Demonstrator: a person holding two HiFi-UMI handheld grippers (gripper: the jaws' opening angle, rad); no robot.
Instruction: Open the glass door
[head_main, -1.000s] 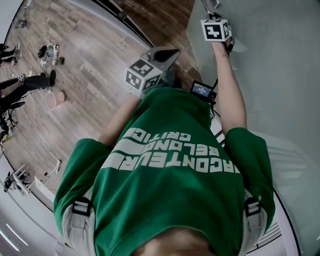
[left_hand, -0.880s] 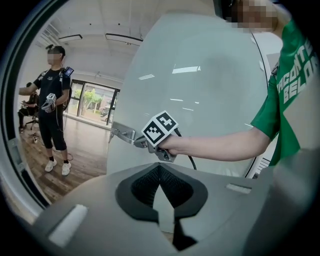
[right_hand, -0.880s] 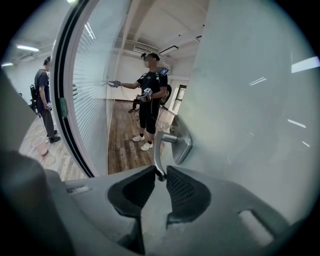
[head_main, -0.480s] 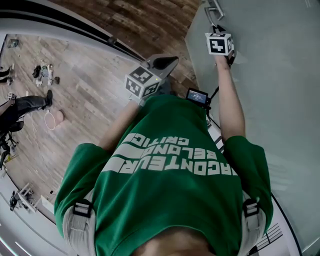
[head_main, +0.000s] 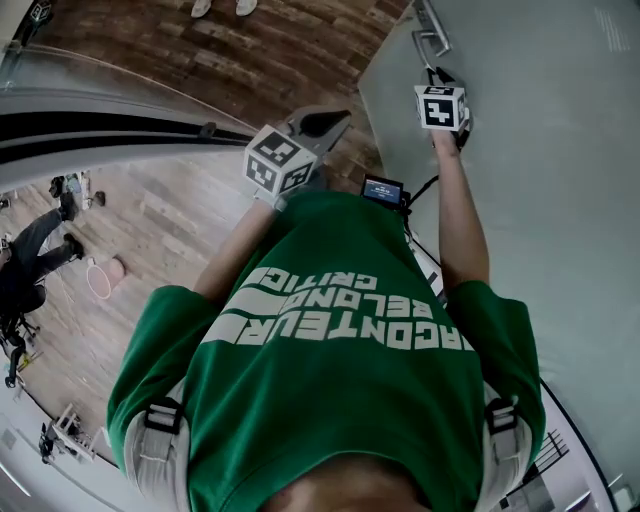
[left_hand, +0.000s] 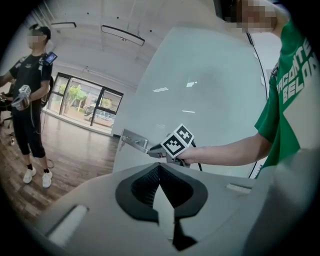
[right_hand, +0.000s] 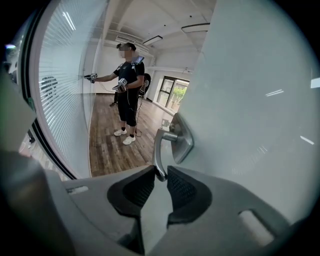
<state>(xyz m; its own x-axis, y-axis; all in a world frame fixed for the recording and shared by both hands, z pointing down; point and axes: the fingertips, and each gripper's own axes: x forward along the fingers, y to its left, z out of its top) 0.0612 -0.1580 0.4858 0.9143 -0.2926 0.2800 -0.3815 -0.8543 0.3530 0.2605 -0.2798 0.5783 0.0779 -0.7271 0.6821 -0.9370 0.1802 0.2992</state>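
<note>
The frosted glass door fills the right of the head view, its metal lever handle near the top. My right gripper reaches up to that handle on an outstretched arm. In the right gripper view the jaws are shut on the free end of the handle, which hangs down from its plate on the door pane. My left gripper hovers left of the door and touches nothing. Its pads meet with nothing between them, and it looks at the handle.
A person in black stands on the wooden floor beyond the door, holding grippers. A glass wall with blinds runs along the left. Another person and small gear lie on the floor at far left.
The door and the right gripper on its handle have swung, and the head view has turned with them. More dark floor and a pair of shoes now show at the top.
</note>
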